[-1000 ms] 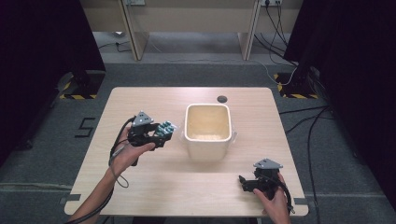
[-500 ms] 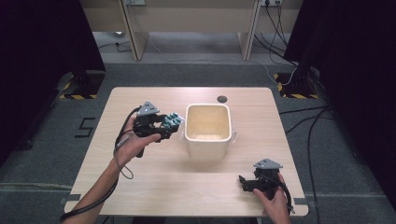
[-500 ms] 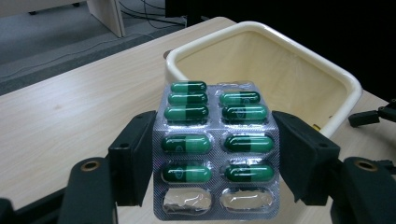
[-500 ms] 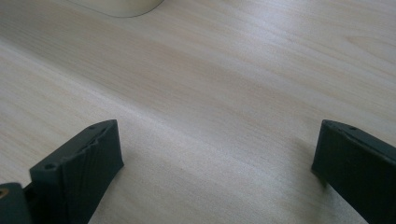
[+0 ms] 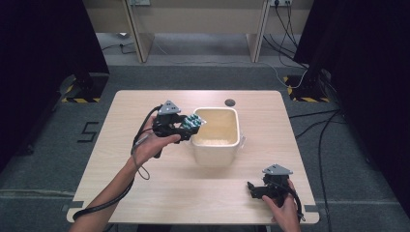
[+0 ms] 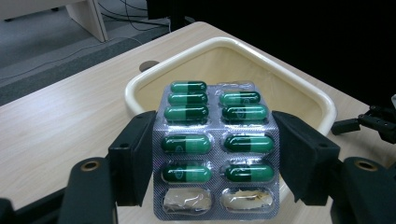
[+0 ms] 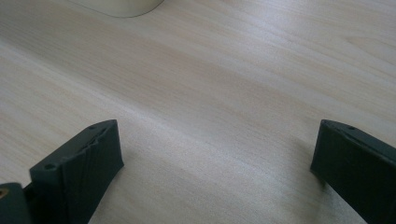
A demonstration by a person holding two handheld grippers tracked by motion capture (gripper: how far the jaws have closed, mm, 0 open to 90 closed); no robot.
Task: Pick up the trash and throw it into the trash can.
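Blister pack (image 6: 215, 148) of green capsules sat clamped in my left gripper (image 5: 186, 126), held at the rim of the tub (image 5: 236, 143). My right gripper (image 5: 255, 189) rested spread on the table (image 5: 193, 193), holding nothing.

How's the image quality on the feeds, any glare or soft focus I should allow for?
Left gripper view: blister pack sharp, mild glare on its foil, bin behind slightly soft. Right gripper view: table grain soft, near jaws blurred. High view: evenly lit table, dark surroundings, soft shadows.

Blister pack (image 6: 215, 149): silver foil, dark green capsules with paler green ends; two near pockets spent, whitish. Tub (image 5: 216, 143): cream. Surface (image 5: 159, 198): pale wood grain. Hand-held gripper (image 6: 215, 163): black jaws. Floor (image 5: 43, 159): grey carpet.
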